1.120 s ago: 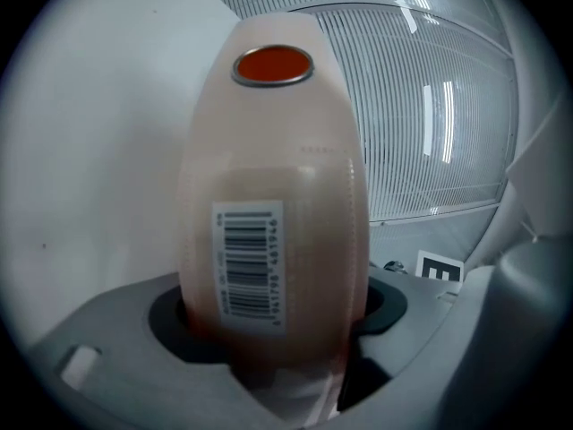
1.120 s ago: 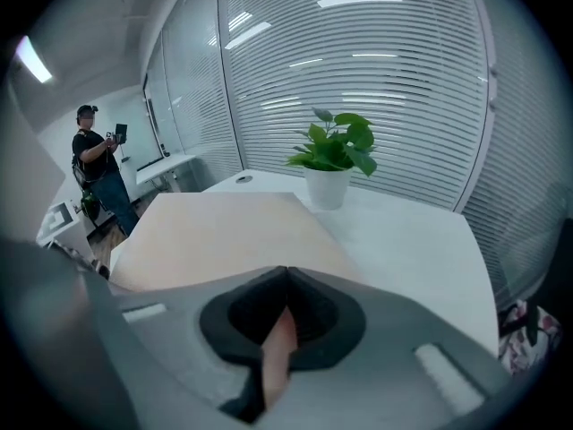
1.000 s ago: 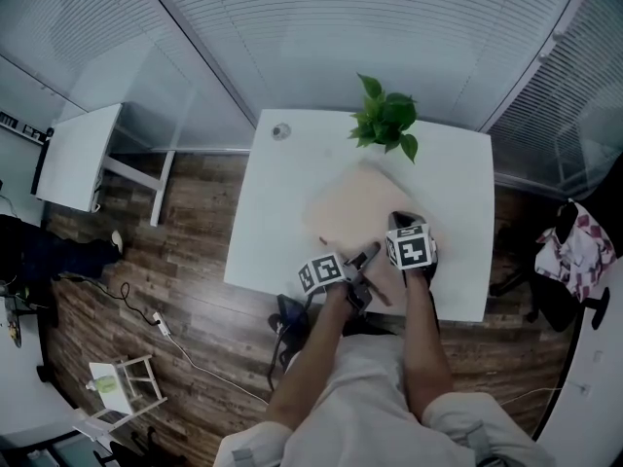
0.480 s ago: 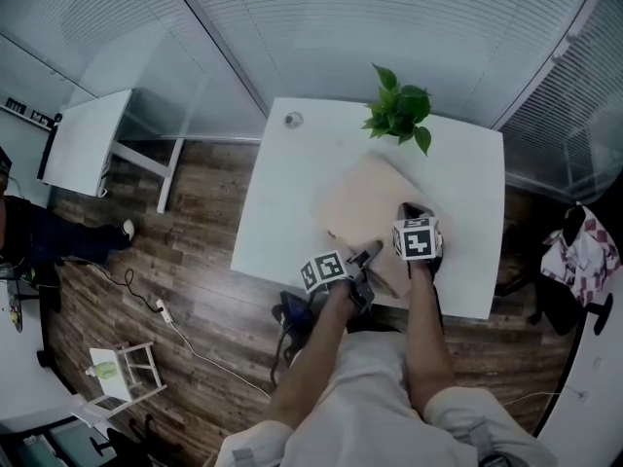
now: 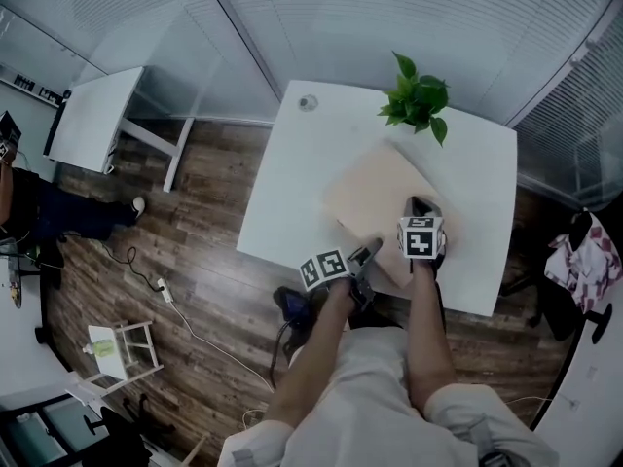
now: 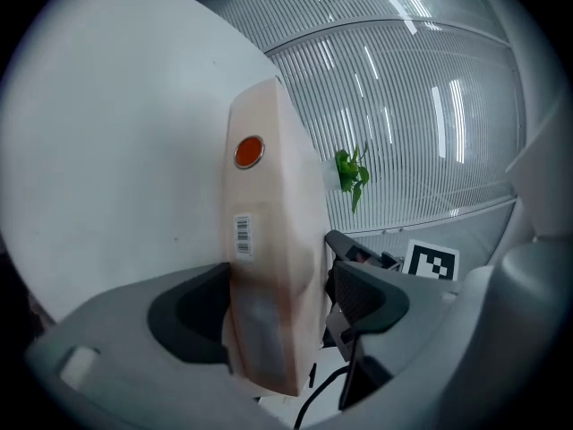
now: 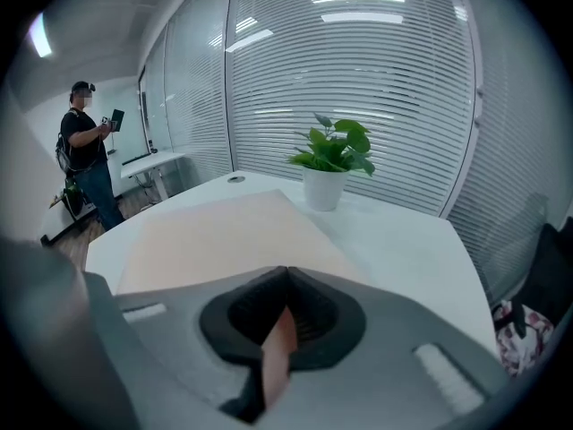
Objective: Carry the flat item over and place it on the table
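Toward bench's (image 5: 292,188) near edge, pale beige board (image 5: 382,193), orange sticker (image 6: 249,151): between left gripper's (image 5: 363,256) opening fingers (image 6: 376,296), pinched in right gripper's (image 5: 420,206).

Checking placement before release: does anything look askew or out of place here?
The flat item lies askew, turned diagonally to the table edges, one corner near the front edge. The right gripper clamps it; the jaws of the left gripper are opening around it.

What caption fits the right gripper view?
Right tool pinching the beige flat board on the white table, potted plant beyond.
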The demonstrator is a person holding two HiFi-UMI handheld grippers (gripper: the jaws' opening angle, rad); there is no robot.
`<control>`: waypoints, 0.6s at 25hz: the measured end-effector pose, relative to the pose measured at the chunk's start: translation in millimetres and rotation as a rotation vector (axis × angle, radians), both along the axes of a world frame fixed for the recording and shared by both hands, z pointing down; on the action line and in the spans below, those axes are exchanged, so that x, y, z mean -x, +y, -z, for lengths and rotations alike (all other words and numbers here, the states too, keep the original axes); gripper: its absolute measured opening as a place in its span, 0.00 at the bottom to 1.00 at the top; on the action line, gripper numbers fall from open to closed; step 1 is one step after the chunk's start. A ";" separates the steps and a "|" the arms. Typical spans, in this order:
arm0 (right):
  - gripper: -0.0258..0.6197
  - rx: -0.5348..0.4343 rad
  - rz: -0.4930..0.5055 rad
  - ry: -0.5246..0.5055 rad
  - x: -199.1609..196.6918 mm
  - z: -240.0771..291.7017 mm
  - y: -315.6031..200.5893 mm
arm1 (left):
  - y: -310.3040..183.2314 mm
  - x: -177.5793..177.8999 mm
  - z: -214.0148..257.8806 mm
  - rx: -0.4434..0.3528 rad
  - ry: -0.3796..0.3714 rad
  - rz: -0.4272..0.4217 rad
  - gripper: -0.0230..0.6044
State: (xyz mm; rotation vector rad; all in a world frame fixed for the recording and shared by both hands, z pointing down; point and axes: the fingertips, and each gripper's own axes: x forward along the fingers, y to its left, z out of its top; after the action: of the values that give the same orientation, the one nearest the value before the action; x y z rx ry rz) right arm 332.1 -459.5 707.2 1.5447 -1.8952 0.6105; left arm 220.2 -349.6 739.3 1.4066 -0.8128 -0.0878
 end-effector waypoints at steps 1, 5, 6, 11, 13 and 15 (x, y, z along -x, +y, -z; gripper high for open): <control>0.04 -0.010 0.008 0.013 0.4 2.1 -0.9 | -0.2 0.8 1.8 -0.011 -0.004 0.004 0.60; 0.04 -0.023 0.032 0.027 2.4 1.5 1.5 | 0.1 2.8 13.8 -0.085 -0.016 0.004 0.60; 0.04 -0.029 0.027 0.020 2.5 0.5 3.3 | -0.3 4.6 19.7 -0.113 -0.025 -0.002 0.60; 0.04 -0.104 -0.070 -0.133 -0.3 17.5 15.5 | -7.6 11.7 54.9 -0.267 -0.050 -0.006 0.60; 0.04 -0.116 -0.076 -0.165 2.2 24.5 25.3 | -7.6 9.6 66.6 -0.302 -0.019 -0.001 0.60; 0.04 -0.118 -0.069 -0.173 3.1 30.9 39.8 | -1.0 5.8 76.9 -0.336 -0.009 -0.017 0.60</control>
State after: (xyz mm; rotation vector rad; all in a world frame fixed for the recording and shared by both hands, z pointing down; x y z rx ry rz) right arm 329.0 -419.7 676.2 1.6861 -2.0448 0.6928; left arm 214.4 -350.5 662.4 1.7301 -0.8197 -0.2130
